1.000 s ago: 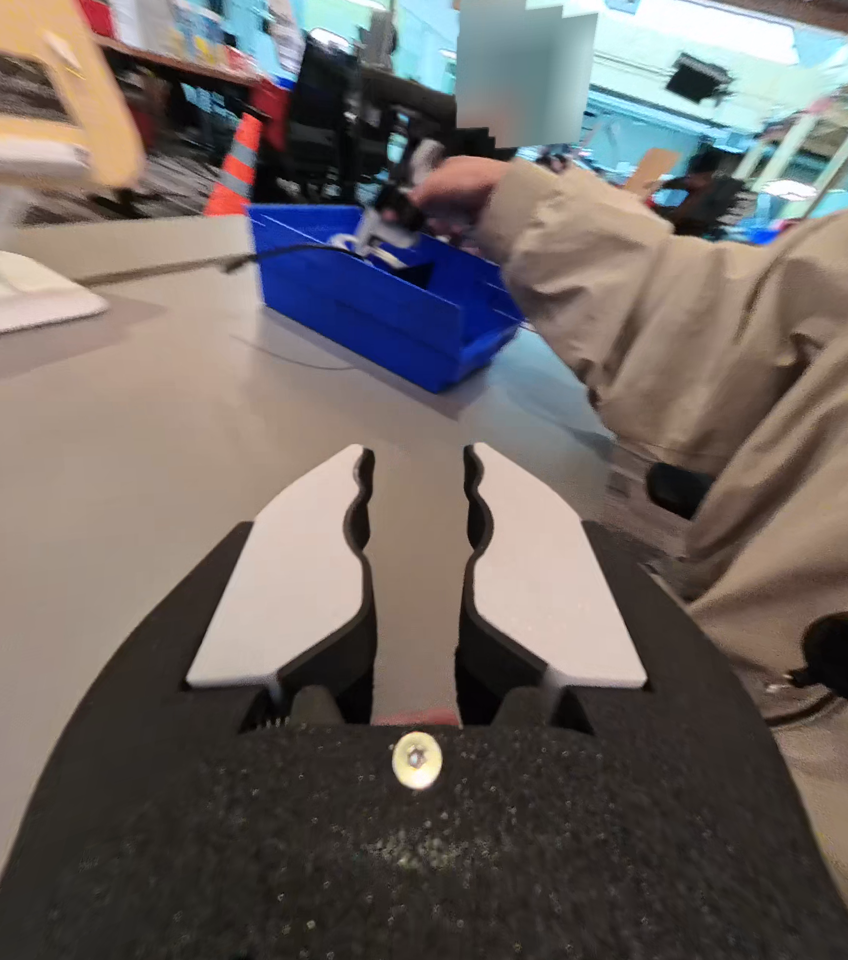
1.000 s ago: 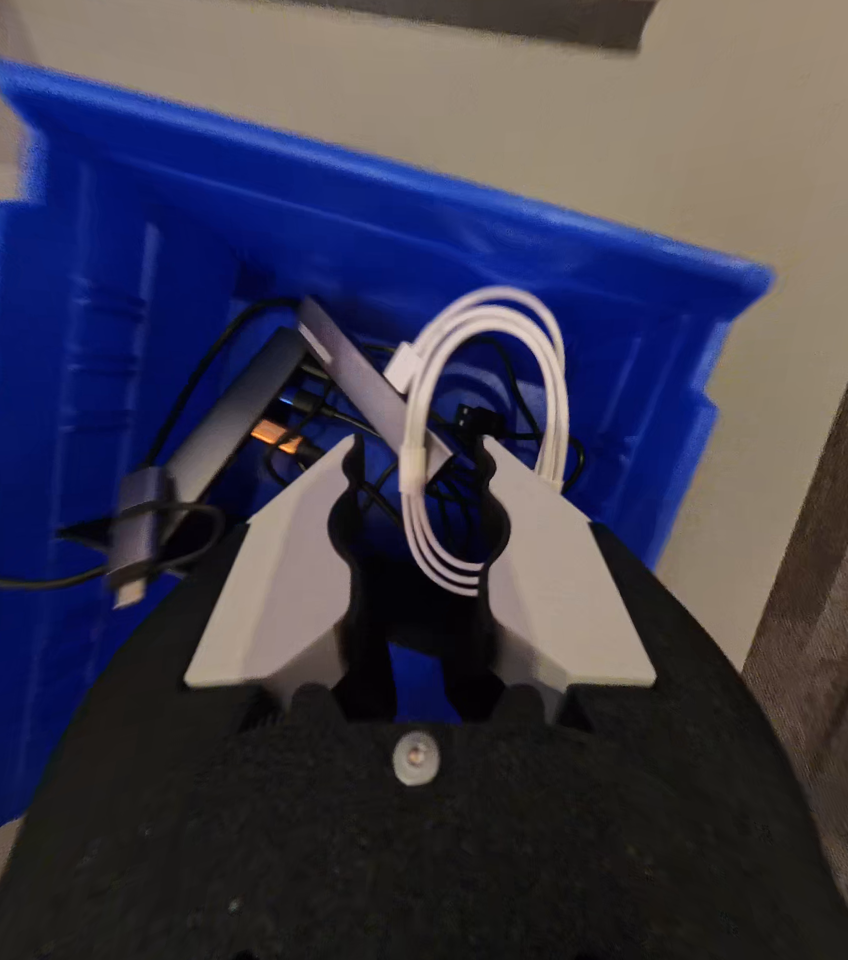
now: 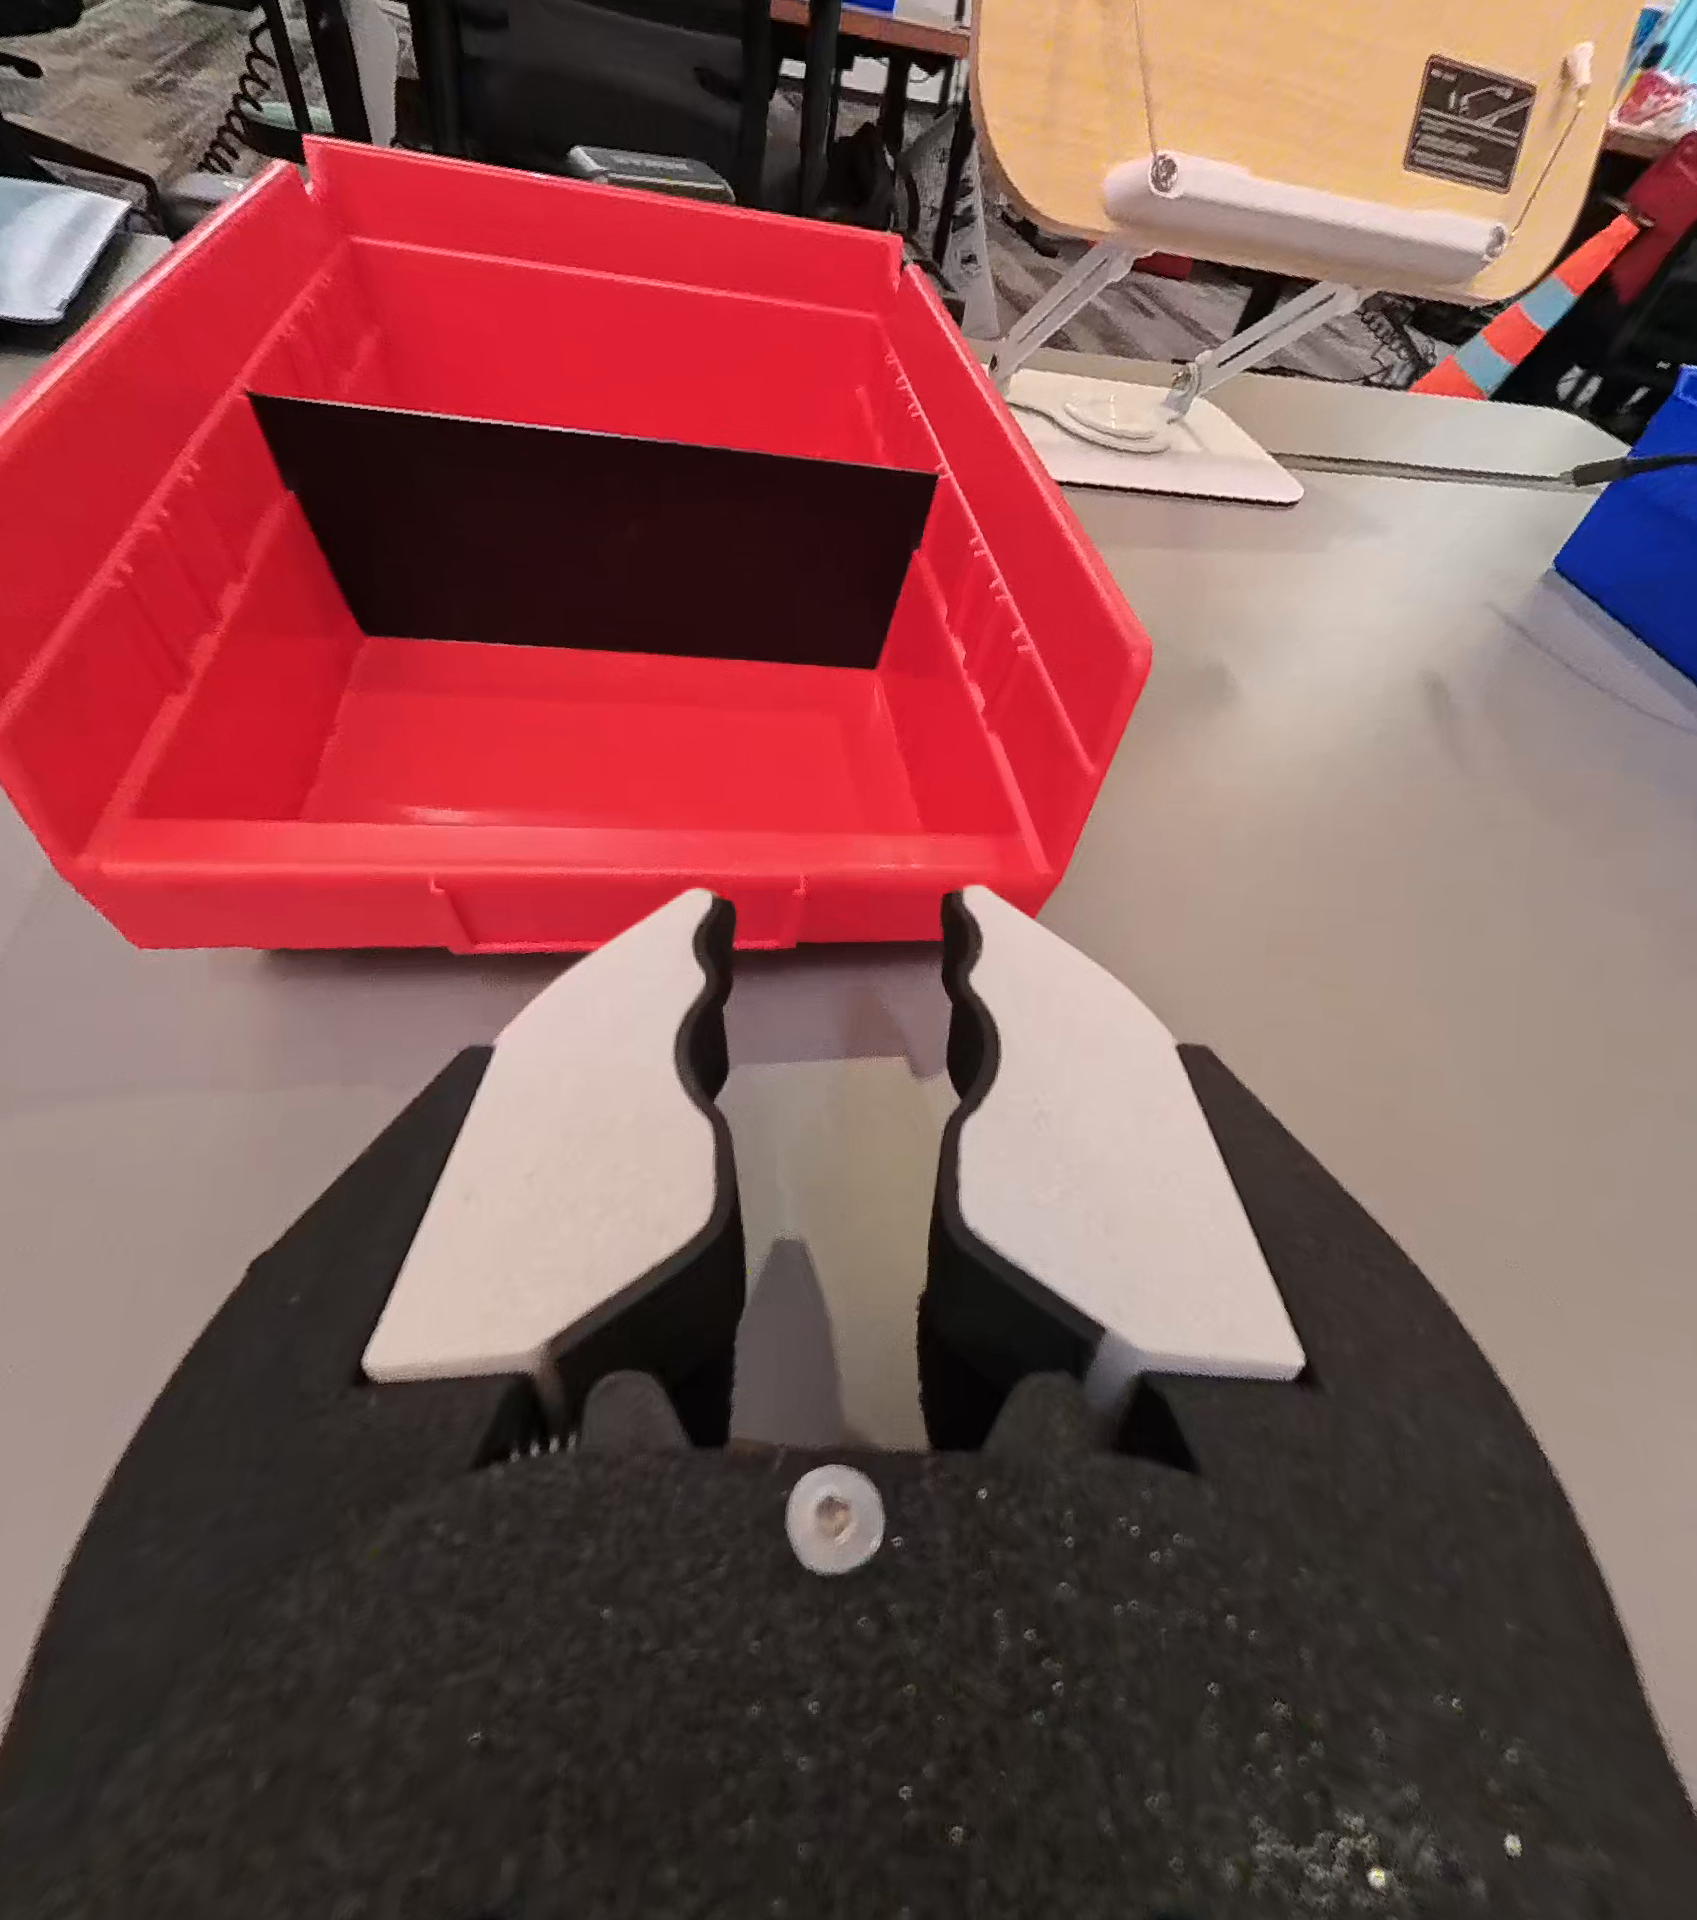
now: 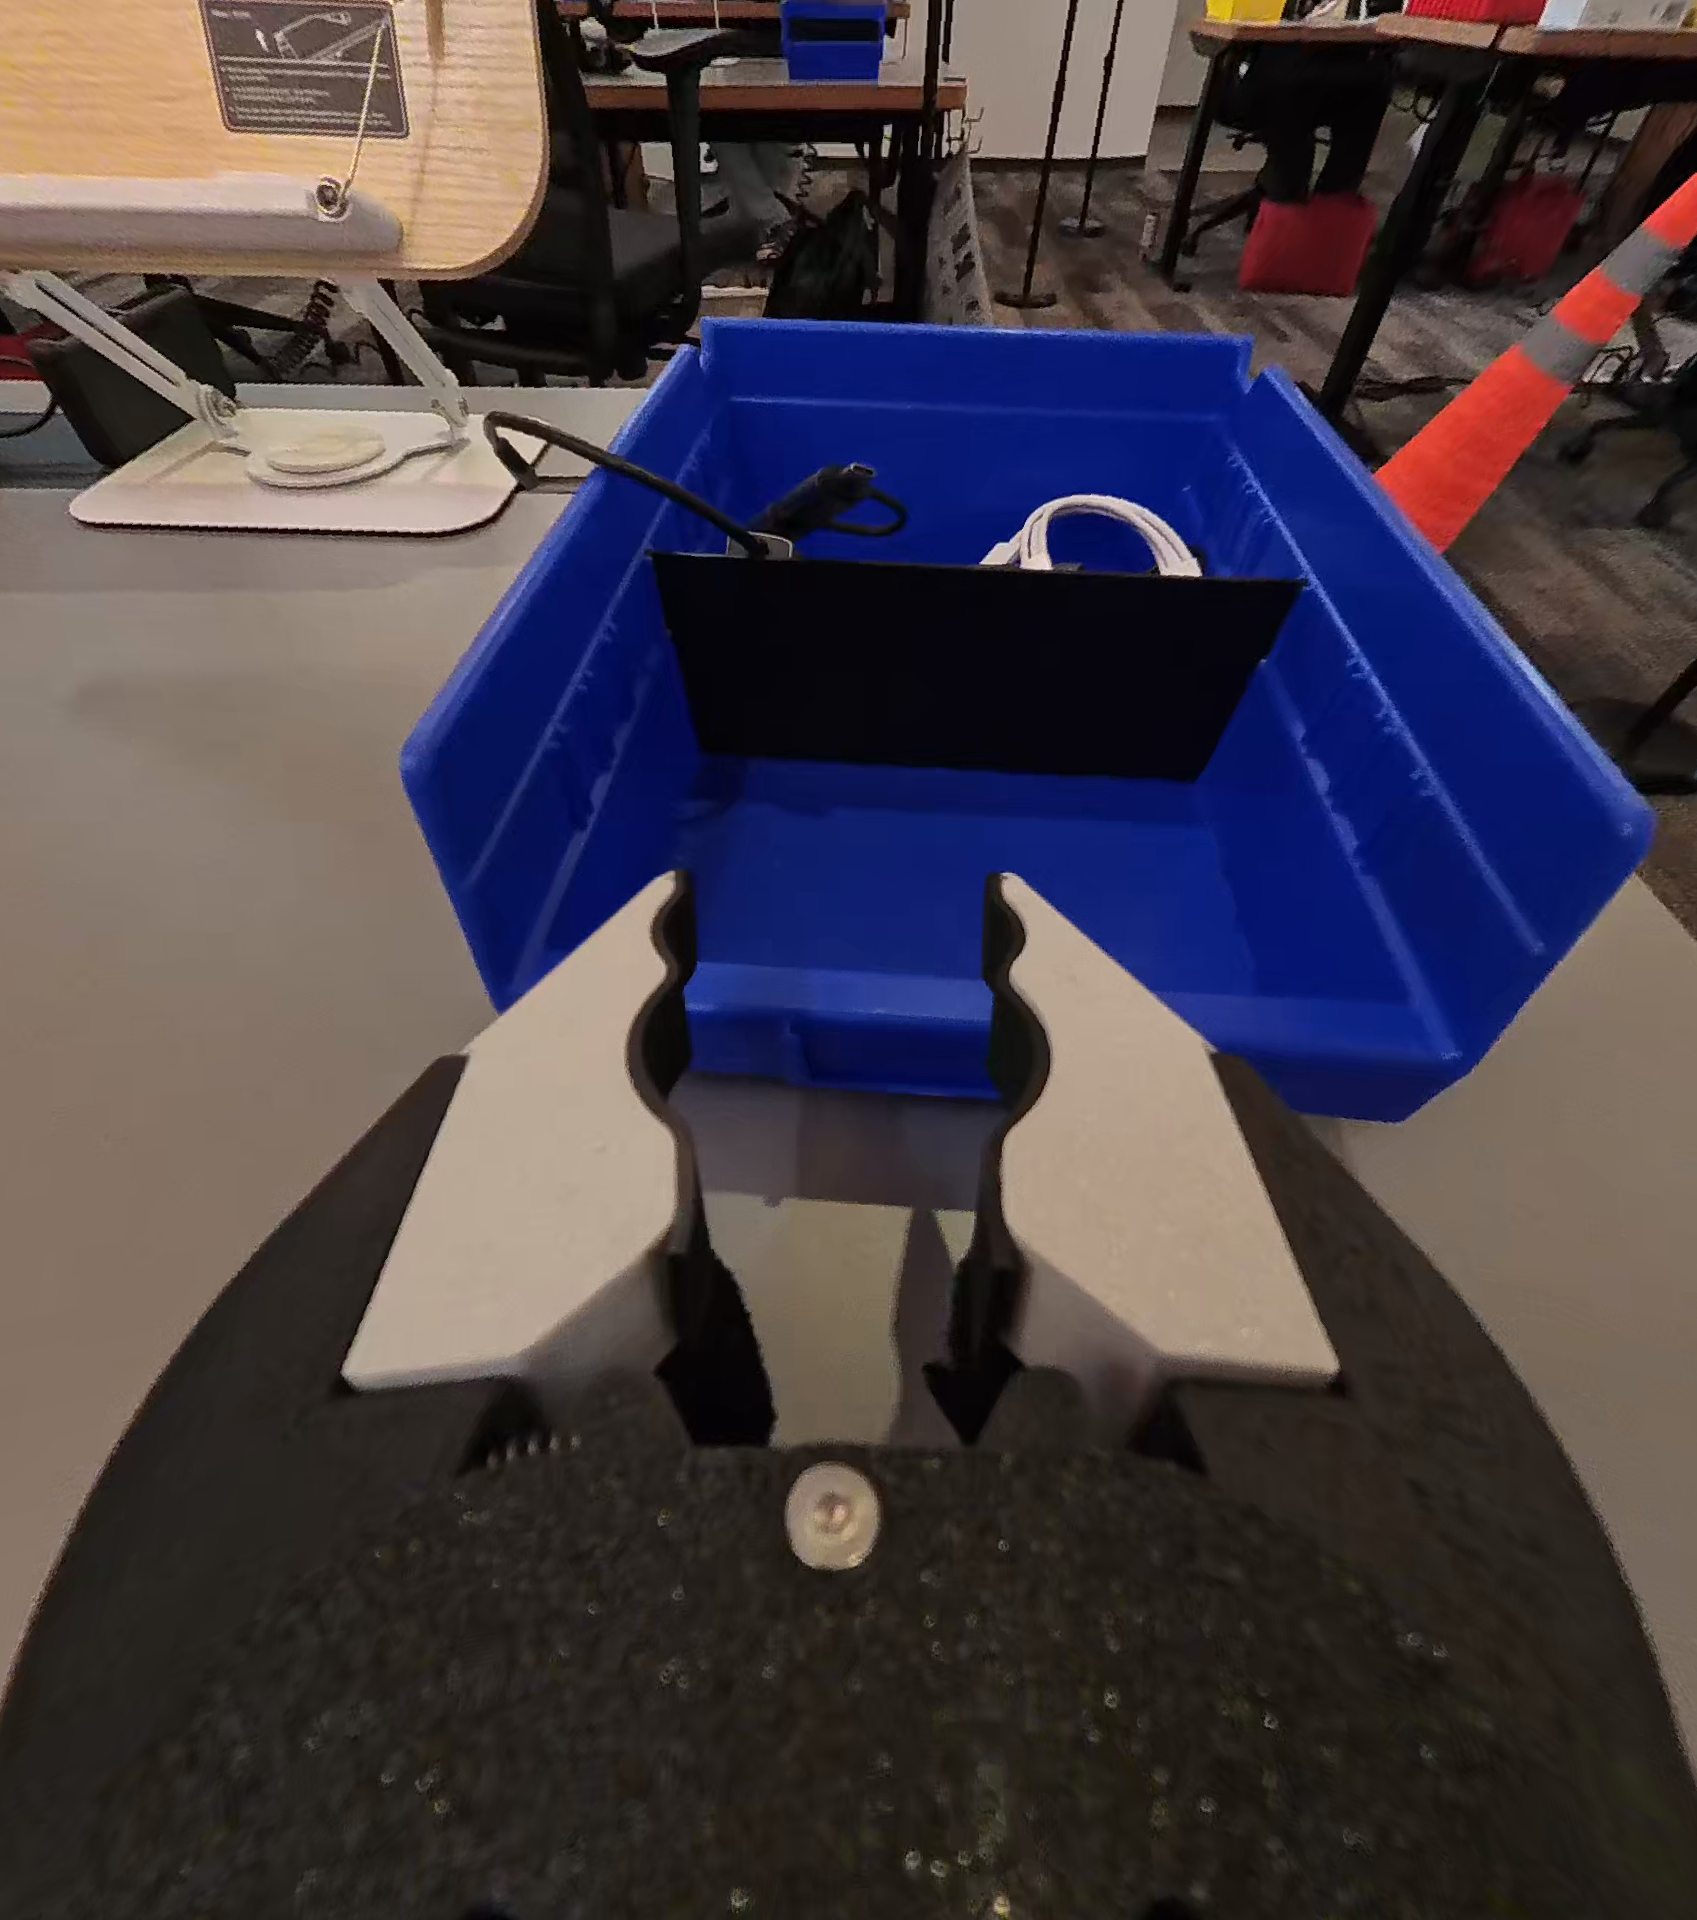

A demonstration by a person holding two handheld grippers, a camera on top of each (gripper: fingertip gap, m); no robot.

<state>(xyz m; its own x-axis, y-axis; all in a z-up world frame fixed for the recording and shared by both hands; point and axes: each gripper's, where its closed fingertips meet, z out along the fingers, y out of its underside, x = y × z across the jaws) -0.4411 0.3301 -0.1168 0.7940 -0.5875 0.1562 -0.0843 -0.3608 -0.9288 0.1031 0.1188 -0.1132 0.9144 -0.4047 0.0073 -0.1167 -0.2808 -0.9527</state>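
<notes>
The left tool point(image 3: 828, 914) stands narrowly parted and holds nothing, low over the grey worktop point(image 3: 1343, 935), just before a red plastic bin point(image 3: 553, 894) split by a black divider panel point(image 3: 605, 540). The right tool point(image 4: 833, 894) gapes wider, also bare, at the near lip of a blue plastic bin point(image 4: 1395, 894). Behind its black divider point(image 4: 969, 665) lie a coiled white cable point(image 4: 1104, 525) and a black cable point(image 4: 615, 468) trailing over the left wall.
</notes>
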